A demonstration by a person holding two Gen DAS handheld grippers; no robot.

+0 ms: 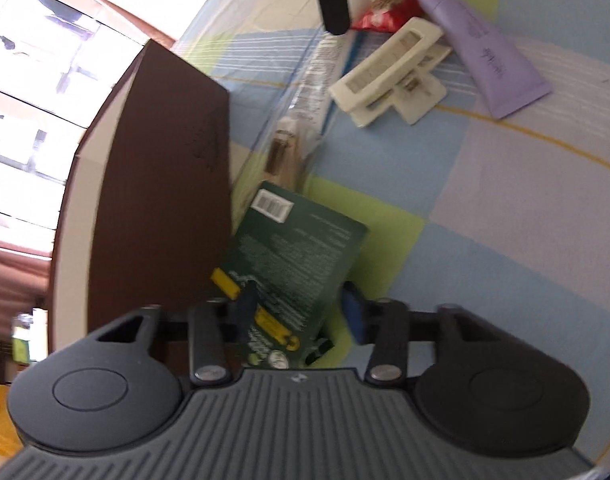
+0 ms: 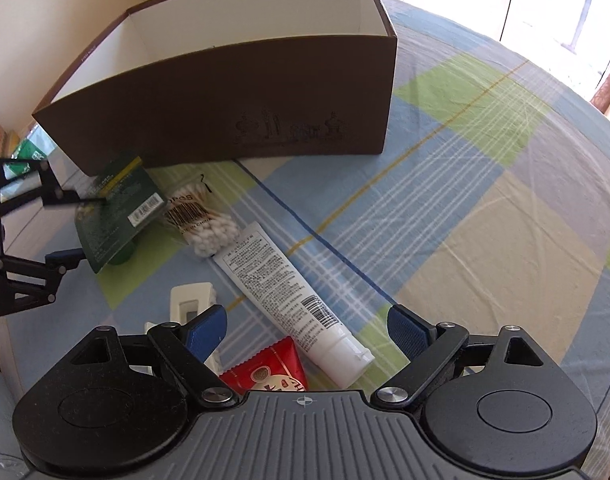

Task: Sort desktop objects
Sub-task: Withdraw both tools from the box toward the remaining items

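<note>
Your left gripper (image 1: 301, 312) straddled green packet (image 1: 289, 256), fingers spread, not clamped; long axis ran forward. Right gripper (image 2: 305, 332) released, farther.

On the cotton swab pack (image 2: 203, 220) you can read "MADE IN CHINA" under a barcode, with letters that look like "OPOS" above it. The white tube (image 2: 289, 292) near you carries a barcode and dense print too small to read. The green packet (image 2: 117, 208) at left shows a barcode label; its text stays illegible to you.
</note>
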